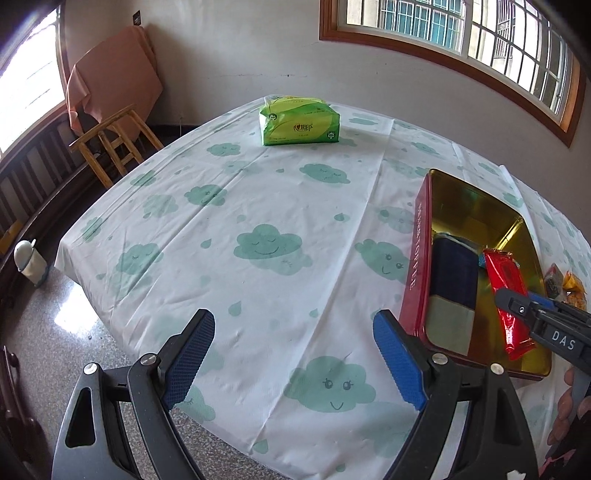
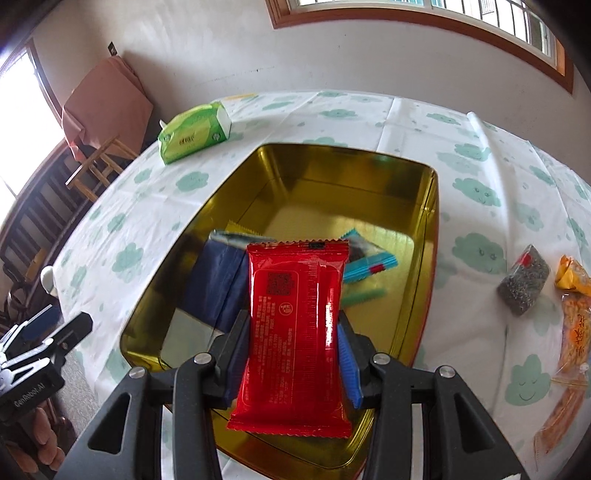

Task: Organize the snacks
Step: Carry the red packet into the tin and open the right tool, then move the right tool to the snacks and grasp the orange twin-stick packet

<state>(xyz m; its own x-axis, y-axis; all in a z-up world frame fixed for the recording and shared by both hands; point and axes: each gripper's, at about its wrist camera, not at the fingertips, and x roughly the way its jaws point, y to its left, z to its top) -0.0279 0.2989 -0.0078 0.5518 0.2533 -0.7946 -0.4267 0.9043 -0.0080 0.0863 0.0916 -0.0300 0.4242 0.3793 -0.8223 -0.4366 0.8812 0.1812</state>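
Clamped across its width in the right gripper [image 2: 291, 354], the red packet [image 2: 295, 332] hangs over the tin's [image 2: 430, 229] near end, long axis pointing far, blue pack [image 2: 218, 284] to its left. Left gripper [image 1: 293, 362] gapes wide, empty, left of tin.

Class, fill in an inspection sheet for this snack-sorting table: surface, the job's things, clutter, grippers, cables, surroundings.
Surface: white tablecloth with green clouds, creased.
Job's things: red rectangular tin with gold inside holds a dark blue packet and a teal striped packet; red foil snack packet held above it; grey speckled packet and orange snack bags lie on the cloth beside the tin.
Clutter: green tissue pack.
Grippers: left gripper open, empty; right gripper shut on the red packet.
Cables: nothing seen.
Surroundings: wooden stool, windows, white bin.
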